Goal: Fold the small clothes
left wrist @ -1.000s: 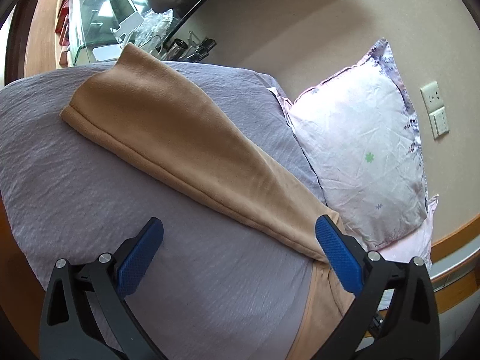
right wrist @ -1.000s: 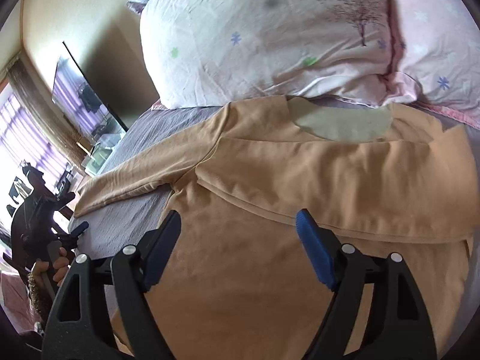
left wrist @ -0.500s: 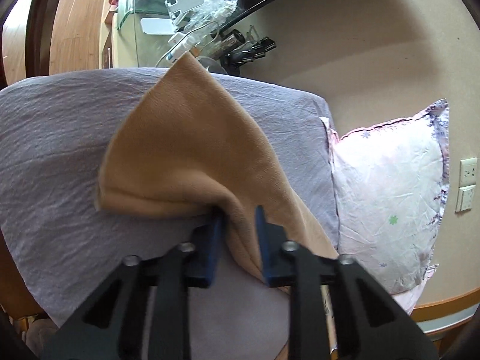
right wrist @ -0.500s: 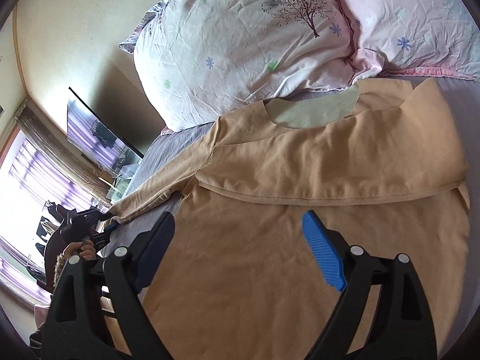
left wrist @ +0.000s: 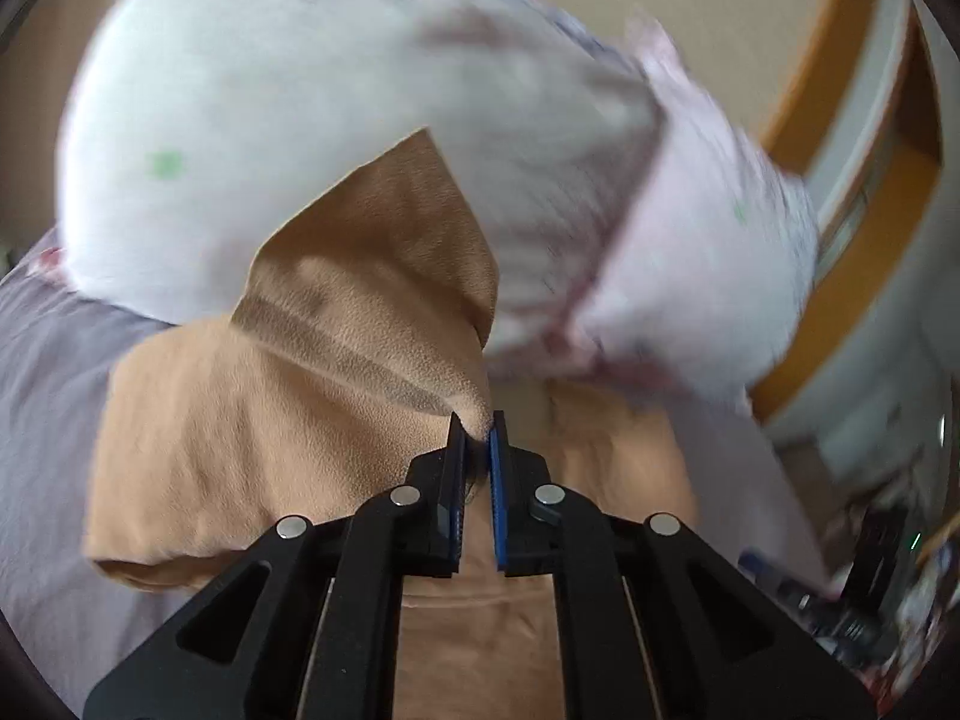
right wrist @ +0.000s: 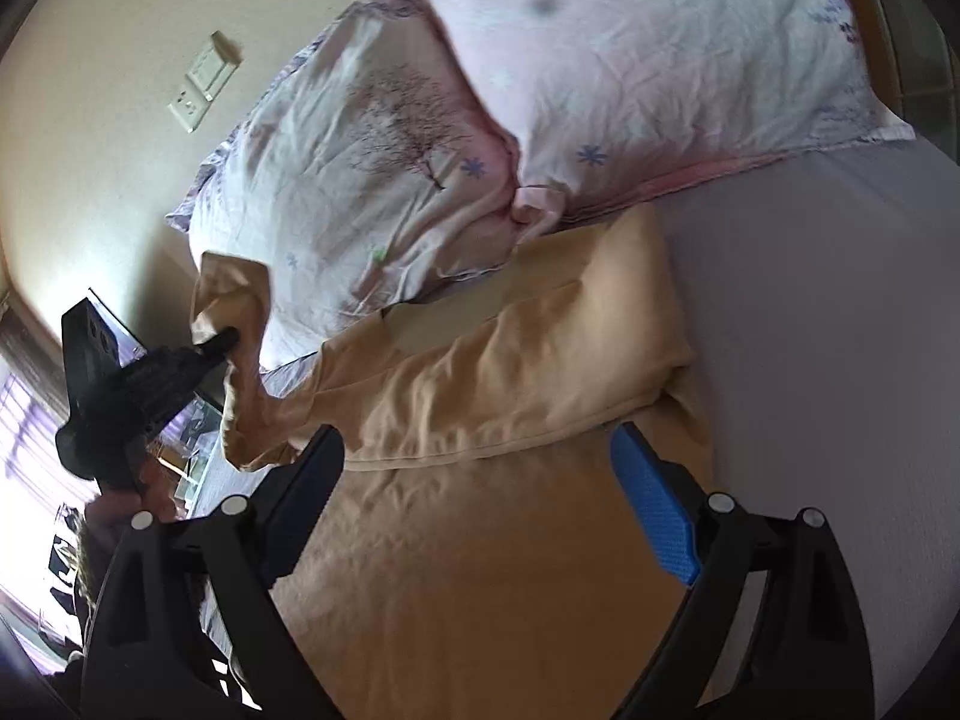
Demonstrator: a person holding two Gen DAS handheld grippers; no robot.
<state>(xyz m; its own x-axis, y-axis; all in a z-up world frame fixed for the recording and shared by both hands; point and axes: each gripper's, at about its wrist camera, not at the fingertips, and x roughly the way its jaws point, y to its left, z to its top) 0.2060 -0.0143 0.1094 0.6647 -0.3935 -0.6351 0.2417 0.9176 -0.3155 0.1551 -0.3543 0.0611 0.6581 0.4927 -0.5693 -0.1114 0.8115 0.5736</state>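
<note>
Left gripper (left wrist: 478, 423) pinches sleeve (left wrist: 384, 276), lifted in front of pillows (right wrist: 480, 120). Right gripper (right wrist: 480, 492) spread wide above shirt (right wrist: 480, 540). Shirt lies on bed (right wrist: 840, 330), other sleeve folded across.

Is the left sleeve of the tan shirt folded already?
Not yet: the left gripper holds the sleeve lifted above the bed.

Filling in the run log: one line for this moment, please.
left gripper: shut on sleeve, lifted | right gripper: open above shirt | bed
</note>
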